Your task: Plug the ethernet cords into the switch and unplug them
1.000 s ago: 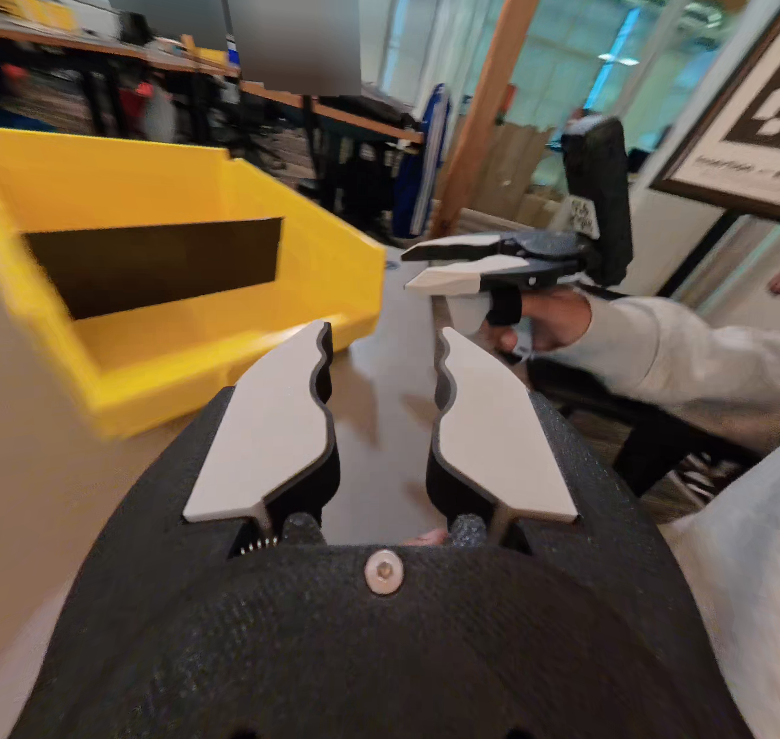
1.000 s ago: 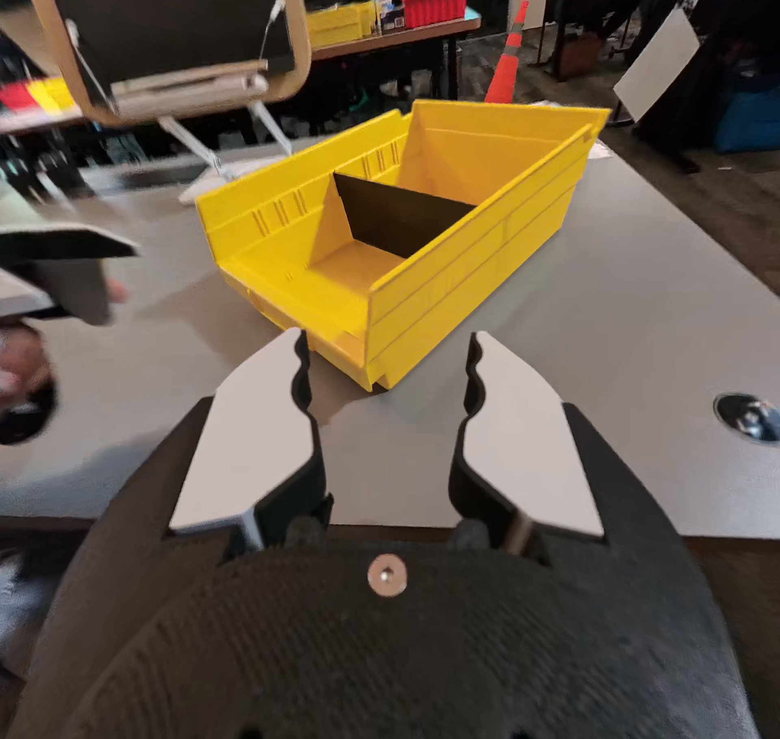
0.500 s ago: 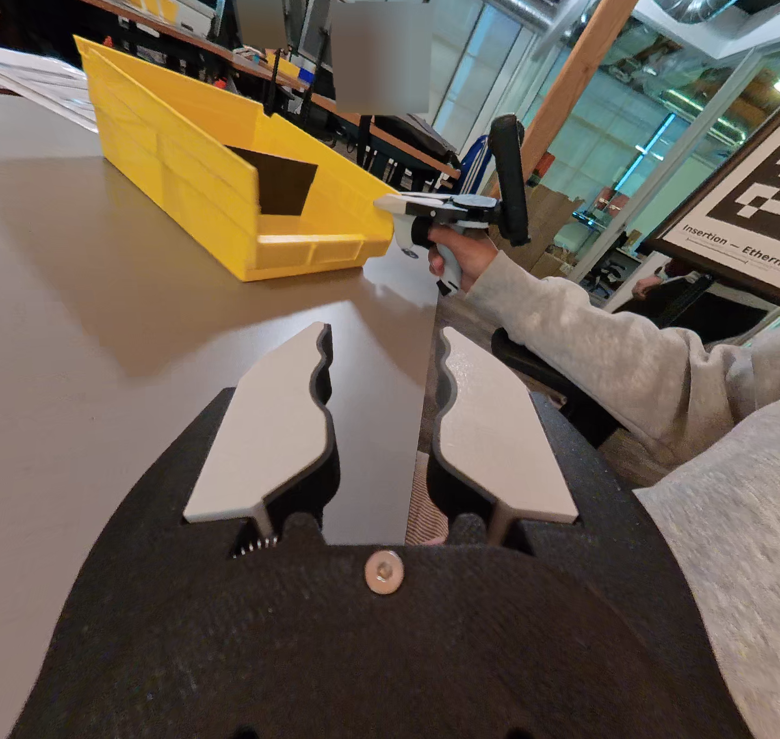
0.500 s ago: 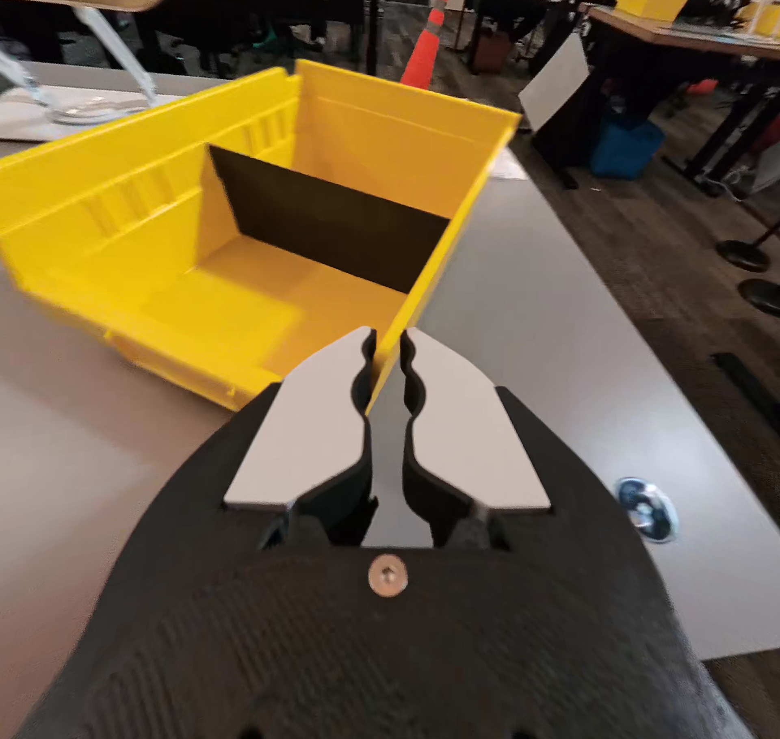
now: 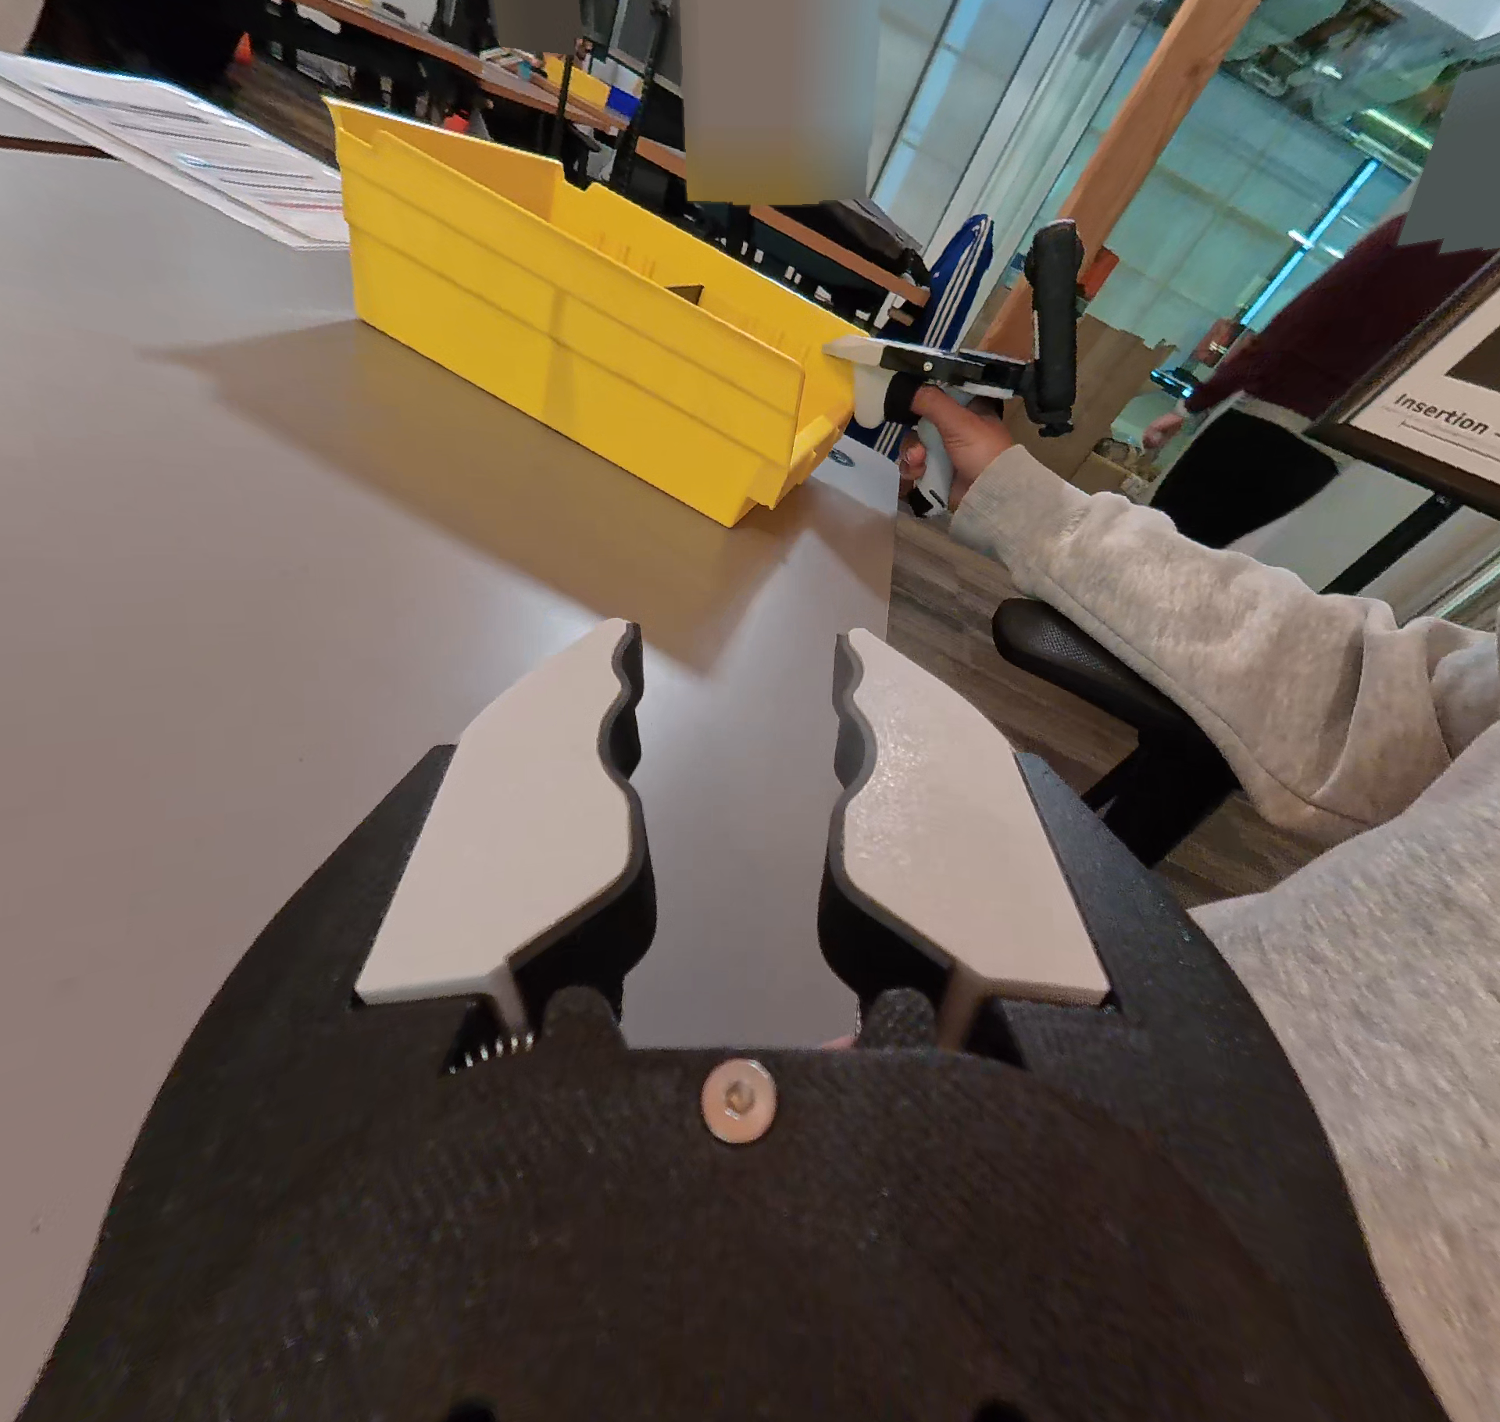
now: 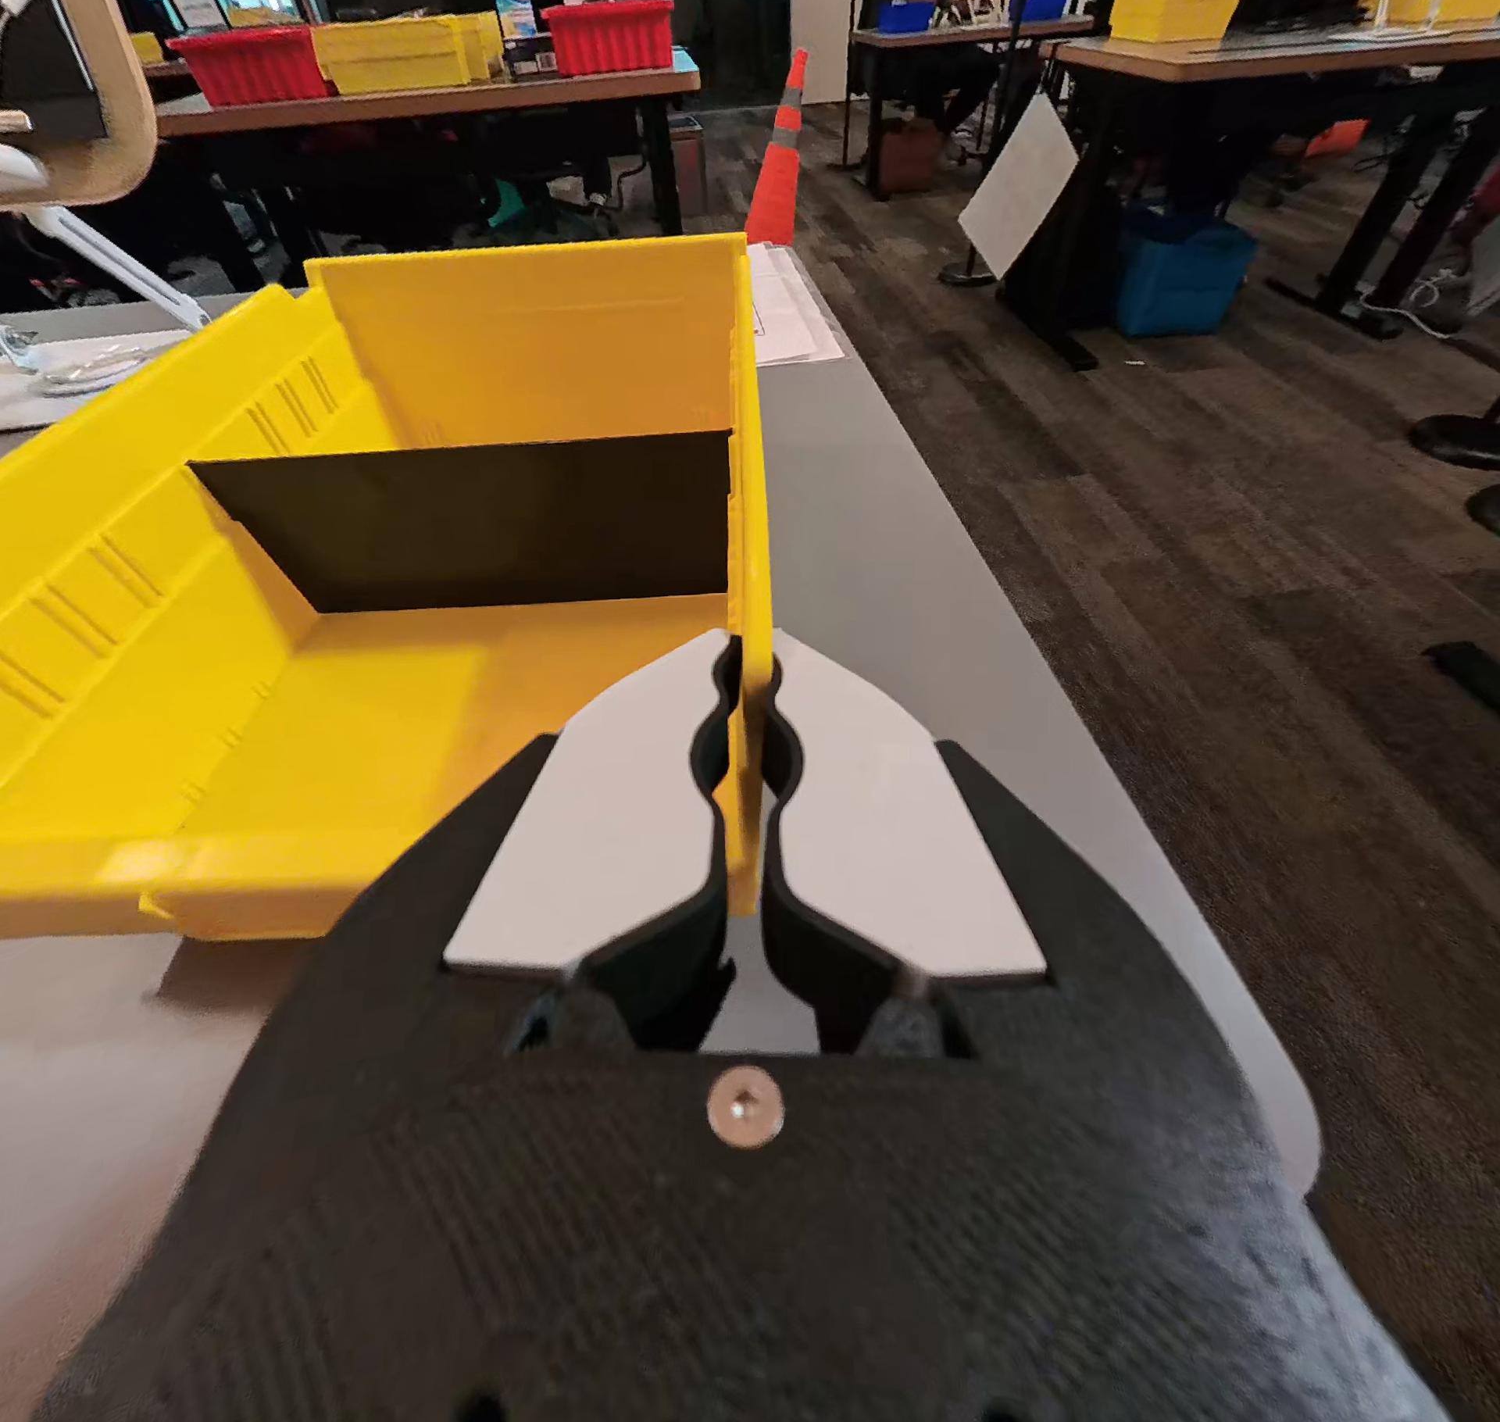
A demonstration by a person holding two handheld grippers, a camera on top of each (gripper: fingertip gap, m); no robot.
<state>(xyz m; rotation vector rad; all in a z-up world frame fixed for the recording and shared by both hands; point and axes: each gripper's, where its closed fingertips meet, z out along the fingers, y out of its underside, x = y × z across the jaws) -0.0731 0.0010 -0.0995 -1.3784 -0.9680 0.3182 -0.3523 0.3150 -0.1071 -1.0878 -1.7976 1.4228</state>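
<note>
No ethernet cord or switch shows in either view. A yellow bin (image 6: 341,652) with a black divider (image 6: 487,522) stands on the grey table (image 6: 893,571). My right gripper (image 6: 755,656) is shut on the bin's right side wall (image 6: 751,571), one finger inside and one outside. The left wrist view shows the bin (image 5: 568,344) farther off, with the right gripper (image 5: 852,348) at its right end, held by a hand. My left gripper (image 5: 734,644) is open and empty above the table (image 5: 243,612), well short of the bin.
The table's right edge (image 6: 1055,717) runs close beside the bin, with floor beyond. Papers (image 5: 187,149) lie on the table at the far left. A black chair armrest (image 5: 1088,677) sits right of the table. An orange cone (image 6: 779,157) and other tables with bins stand behind.
My right gripper moved forward to the bin and shut on its right wall. The bin has turned on the table. My left gripper drew back from the bin and stayed open.
</note>
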